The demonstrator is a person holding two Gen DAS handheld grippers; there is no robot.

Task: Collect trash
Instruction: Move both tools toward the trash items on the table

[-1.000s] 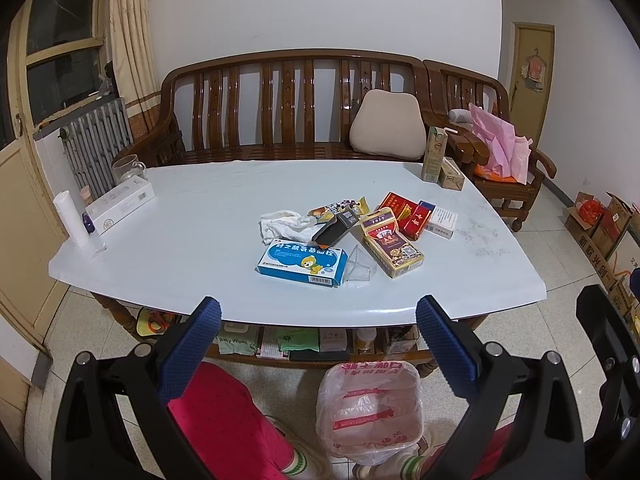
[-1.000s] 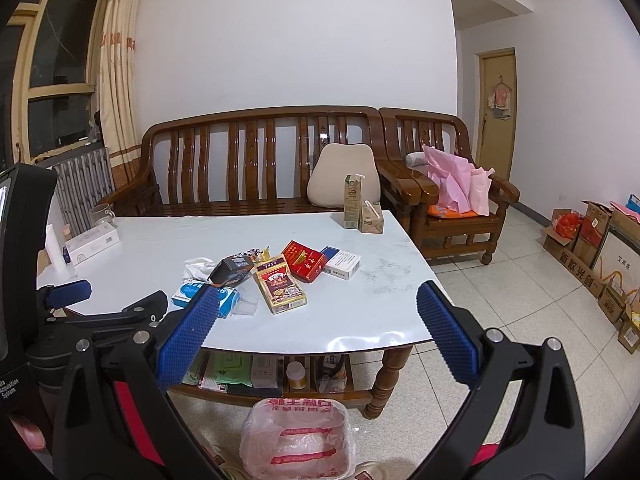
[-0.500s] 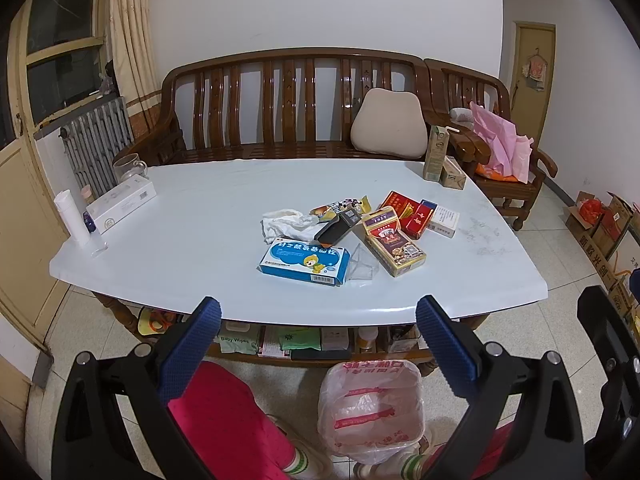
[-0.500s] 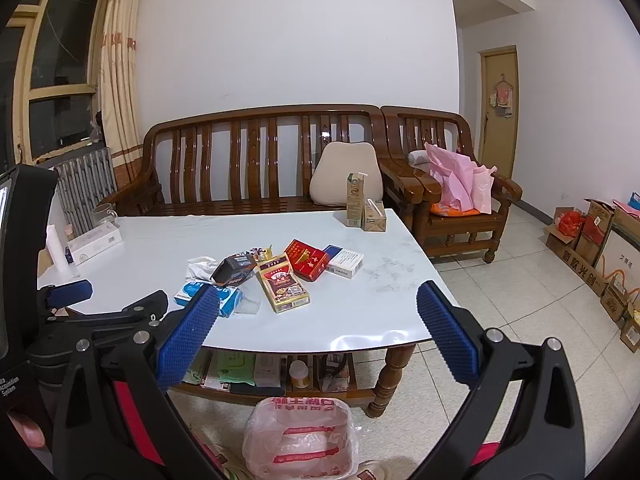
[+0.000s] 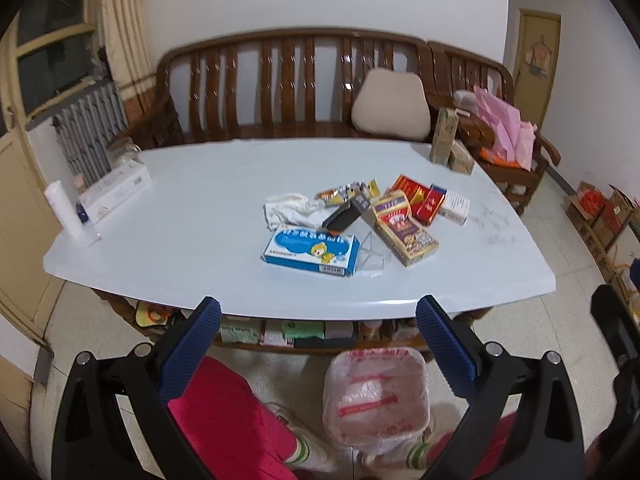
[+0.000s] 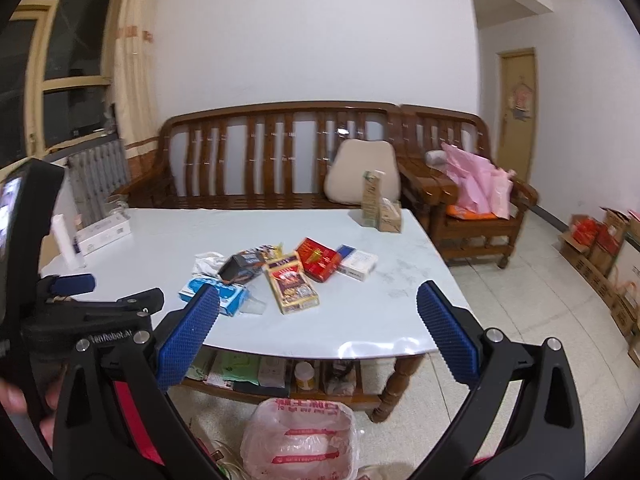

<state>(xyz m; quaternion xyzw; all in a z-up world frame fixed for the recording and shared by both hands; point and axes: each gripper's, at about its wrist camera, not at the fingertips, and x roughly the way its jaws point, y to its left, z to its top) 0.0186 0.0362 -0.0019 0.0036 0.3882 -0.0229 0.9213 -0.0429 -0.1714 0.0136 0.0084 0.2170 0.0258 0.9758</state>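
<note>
At frame centre, trash pile (image 5: 352, 224) rests on table (image 5: 200, 208), seemingly nearer than a second ago; left claw (image 5: 318, 340) and right claw (image 6: 318, 320) gape empty above bin (image 5: 376, 396): collection not started

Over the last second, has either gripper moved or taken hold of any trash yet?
Nothing taken hold of. Both the left gripper and the right gripper are open and empty, short of the table. The view only drifted slightly, edging closer to the table. The trash pile around the blue box lies as before, and the lined bin sits below the table edge.
</note>
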